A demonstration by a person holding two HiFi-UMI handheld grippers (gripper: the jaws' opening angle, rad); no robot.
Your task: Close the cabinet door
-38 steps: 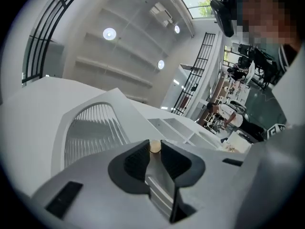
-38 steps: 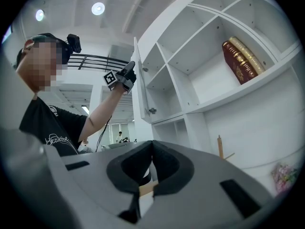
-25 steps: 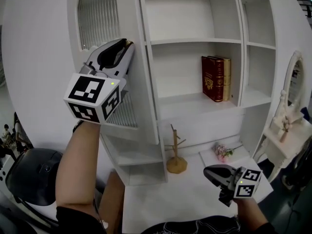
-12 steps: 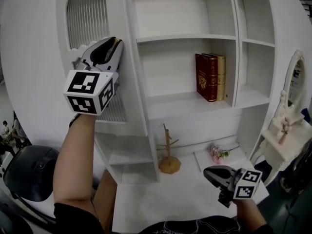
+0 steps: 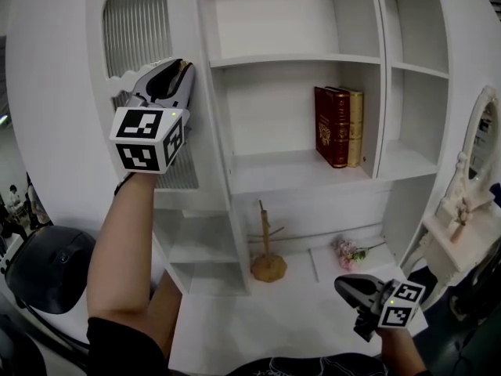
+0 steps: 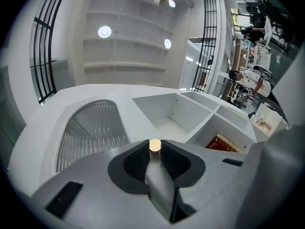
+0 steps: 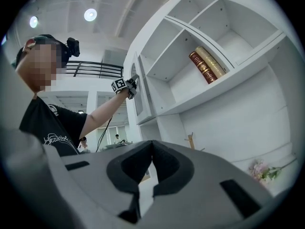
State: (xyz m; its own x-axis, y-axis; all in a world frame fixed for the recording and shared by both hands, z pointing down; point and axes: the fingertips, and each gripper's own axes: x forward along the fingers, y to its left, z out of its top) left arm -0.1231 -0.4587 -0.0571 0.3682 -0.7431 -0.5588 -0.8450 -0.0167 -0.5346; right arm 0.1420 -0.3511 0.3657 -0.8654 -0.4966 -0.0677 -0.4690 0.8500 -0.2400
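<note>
Left gripper [image 6: 153, 150] — jaws narrow, pads pinching small round knob [image 6: 155, 145] of cabinet door [image 5: 137, 30]. Door, with ribbed glass panel, sits at cabinet's left edge and looks not quite shut. Red book [image 5: 331, 125] on middle shelf [image 5: 266, 171]. Right gripper [image 5: 347, 287] low, jaws together, empty. Risk: pads slip off small knob — door stops short; hard push slams it.

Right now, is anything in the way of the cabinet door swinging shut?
Nothing visible. The left tongs grip the knob on the door; the books and wooden stand sit in other sections, clear of its swing.
</note>
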